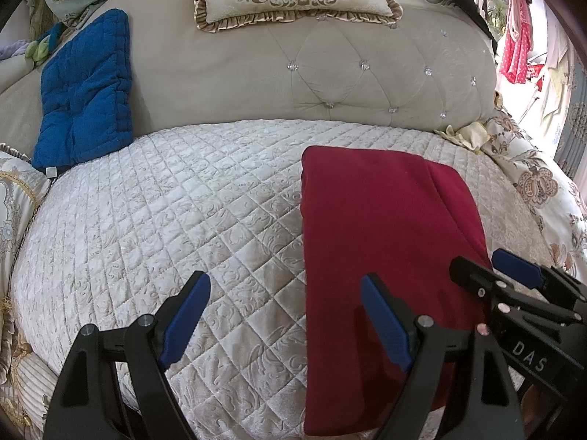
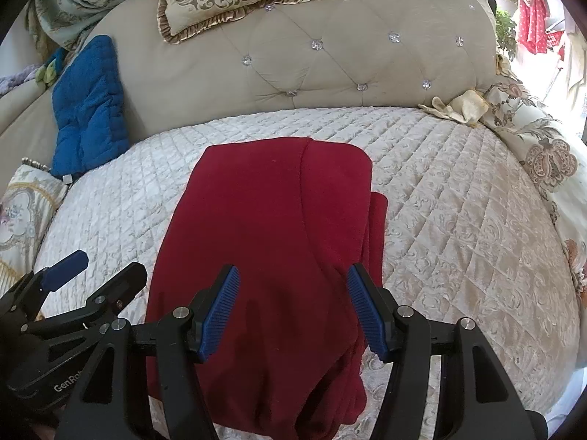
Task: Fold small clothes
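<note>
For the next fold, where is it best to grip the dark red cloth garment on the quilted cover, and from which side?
Probably at the near edge of the dark red cloth garment, coming from the near side. It lies flat and folded lengthwise, and the open right gripper hovers over its near part. The layered right edge looks easiest to pinch.

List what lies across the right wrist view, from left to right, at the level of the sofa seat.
Blue cushion → red garment → bare quilted seat cover → floral cushion.
</note>
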The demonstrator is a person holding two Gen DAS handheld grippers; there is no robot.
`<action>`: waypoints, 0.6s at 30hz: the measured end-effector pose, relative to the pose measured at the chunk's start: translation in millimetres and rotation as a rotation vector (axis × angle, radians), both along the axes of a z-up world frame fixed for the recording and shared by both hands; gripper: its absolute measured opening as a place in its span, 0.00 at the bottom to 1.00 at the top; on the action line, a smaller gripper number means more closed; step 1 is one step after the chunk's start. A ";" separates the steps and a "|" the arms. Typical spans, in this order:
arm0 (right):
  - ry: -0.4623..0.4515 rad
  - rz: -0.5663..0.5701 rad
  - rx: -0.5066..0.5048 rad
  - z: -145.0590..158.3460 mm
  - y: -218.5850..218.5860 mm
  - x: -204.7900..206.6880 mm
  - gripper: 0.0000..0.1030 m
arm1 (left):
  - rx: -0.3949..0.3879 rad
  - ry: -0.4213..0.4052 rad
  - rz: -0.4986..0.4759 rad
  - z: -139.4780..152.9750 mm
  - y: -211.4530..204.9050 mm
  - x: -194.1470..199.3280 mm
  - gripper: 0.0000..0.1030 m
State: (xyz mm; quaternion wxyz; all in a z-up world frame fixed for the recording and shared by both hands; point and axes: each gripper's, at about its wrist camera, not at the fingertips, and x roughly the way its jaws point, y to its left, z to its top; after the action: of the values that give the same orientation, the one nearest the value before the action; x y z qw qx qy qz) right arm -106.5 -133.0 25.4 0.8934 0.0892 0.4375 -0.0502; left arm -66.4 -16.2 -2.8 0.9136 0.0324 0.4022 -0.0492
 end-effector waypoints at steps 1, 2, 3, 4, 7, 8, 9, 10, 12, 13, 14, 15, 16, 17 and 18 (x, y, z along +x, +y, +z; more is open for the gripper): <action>0.001 0.001 -0.001 -0.2 0.3 0.4 0.40 | 0.001 0.001 0.001 -0.1 -0.1 0.1 0.85; 0.002 0.002 -0.002 -0.4 0.5 0.9 0.40 | 0.002 0.001 -0.001 -0.2 -0.3 0.1 0.85; 0.003 0.002 -0.004 -0.5 0.8 1.1 0.40 | 0.003 0.000 -0.003 -0.2 -0.5 0.0 0.85; 0.003 0.002 -0.005 -0.6 1.3 1.2 0.40 | 0.005 -0.001 -0.002 -0.1 -1.0 0.2 0.85; 0.005 0.005 -0.007 -0.9 1.5 2.3 0.40 | 0.003 -0.001 -0.001 0.0 -0.9 1.7 0.85; 0.005 0.006 -0.007 -0.9 1.5 2.5 0.40 | 0.000 -0.001 -0.001 0.1 -0.6 2.2 0.85; 0.005 0.007 -0.007 -0.8 1.6 2.7 0.40 | -0.001 0.000 0.000 0.0 -0.2 2.5 0.85; 0.003 0.009 -0.009 -0.8 1.7 2.7 0.40 | -0.003 0.000 0.001 -0.4 0.3 2.6 0.85; 0.001 0.010 -0.010 -1.7 1.1 3.4 0.40 | -0.004 0.004 0.003 -1.8 1.5 2.9 0.85; 0.003 0.010 -0.010 -1.9 1.1 3.5 0.40 | -0.005 0.006 0.003 -2.3 1.8 3.5 0.85; 0.005 0.011 -0.010 -1.8 1.0 3.4 0.40 | -0.006 0.009 0.004 -2.9 2.3 4.3 0.85; 0.007 0.011 -0.012 -1.8 1.1 3.6 0.40 | -0.007 0.012 0.005 -3.4 2.8 4.7 0.85; 0.008 0.012 -0.013 -2.3 1.0 4.3 0.40 | -0.009 0.013 0.005 -3.6 2.8 5.0 0.85; 0.007 0.013 -0.015 -2.0 1.5 4.4 0.40 | -0.012 0.013 0.006 -3.8 3.4 5.2 0.85; 0.006 0.013 -0.016 -2.0 1.8 4.5 0.40 | -0.013 0.013 0.006 -3.9 3.4 5.1 0.85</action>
State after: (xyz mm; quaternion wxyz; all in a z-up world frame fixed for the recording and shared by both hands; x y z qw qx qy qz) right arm -102.0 -131.2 23.4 0.8931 0.0790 0.4402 -0.0480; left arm -61.3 -12.8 -6.6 0.9114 0.0250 0.4079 -0.0489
